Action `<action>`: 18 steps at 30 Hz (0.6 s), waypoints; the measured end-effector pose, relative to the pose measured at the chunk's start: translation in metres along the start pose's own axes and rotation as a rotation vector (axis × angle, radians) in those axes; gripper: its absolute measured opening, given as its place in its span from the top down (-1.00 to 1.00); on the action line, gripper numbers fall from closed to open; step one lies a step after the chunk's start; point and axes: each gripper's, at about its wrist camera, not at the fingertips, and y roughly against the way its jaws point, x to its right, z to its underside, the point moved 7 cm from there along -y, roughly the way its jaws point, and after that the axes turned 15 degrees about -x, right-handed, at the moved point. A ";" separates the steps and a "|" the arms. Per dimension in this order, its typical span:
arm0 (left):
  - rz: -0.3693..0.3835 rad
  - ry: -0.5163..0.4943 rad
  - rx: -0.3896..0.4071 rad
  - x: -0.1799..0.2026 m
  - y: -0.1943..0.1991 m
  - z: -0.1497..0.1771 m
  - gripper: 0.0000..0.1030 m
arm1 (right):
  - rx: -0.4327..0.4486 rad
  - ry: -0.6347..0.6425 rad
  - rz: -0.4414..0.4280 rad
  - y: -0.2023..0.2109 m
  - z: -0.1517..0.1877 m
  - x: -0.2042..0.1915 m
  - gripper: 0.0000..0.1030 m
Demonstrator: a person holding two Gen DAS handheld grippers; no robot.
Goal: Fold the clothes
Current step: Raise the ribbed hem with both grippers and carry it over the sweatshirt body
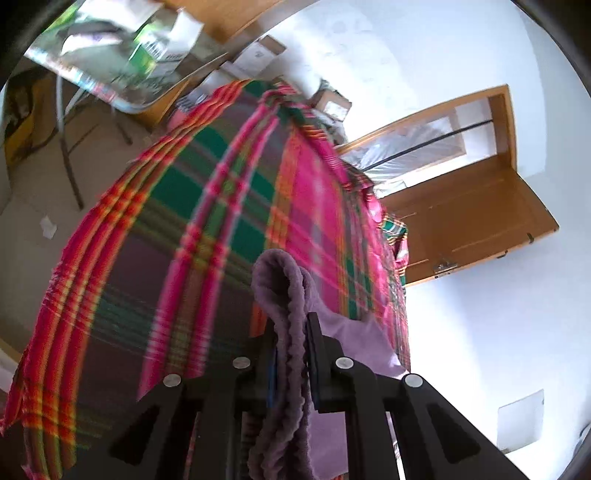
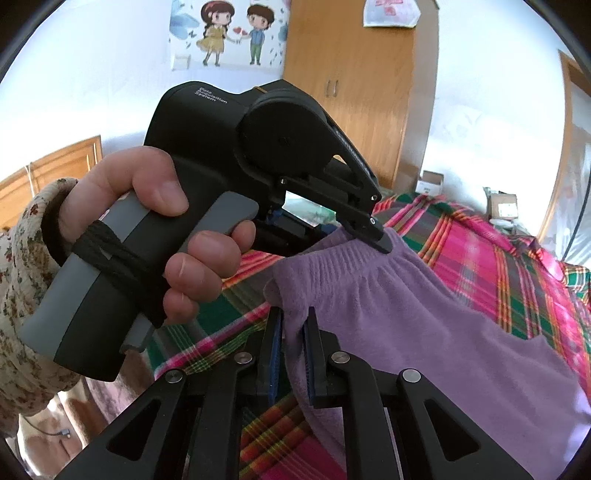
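Observation:
A purple fleece garment (image 2: 424, 317) with a ribbed elastic waistband hangs above a bed covered by a pink, green and orange plaid sheet (image 2: 476, 240). My right gripper (image 2: 293, 325) is shut on one end of the waistband. My left gripper (image 2: 382, 242), held in a person's hand (image 2: 155, 206), is shut on the waistband a little farther along. In the left wrist view, the left gripper (image 1: 291, 328) pinches the bunched purple waistband (image 1: 280, 295), and the plaid sheet (image 1: 207, 206) fills the view behind it.
A wooden wardrobe (image 2: 354, 85) and a cartoon poster (image 2: 229, 33) stand on the far wall. Cardboard boxes (image 2: 502, 206) sit beyond the bed. A wooden door (image 1: 476, 206) and a cluttered table (image 1: 122, 55) show in the left wrist view.

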 end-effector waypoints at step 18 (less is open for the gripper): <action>0.045 -0.115 -0.022 0.103 -0.031 0.016 0.74 | 0.165 -0.157 0.063 0.097 0.020 0.059 0.77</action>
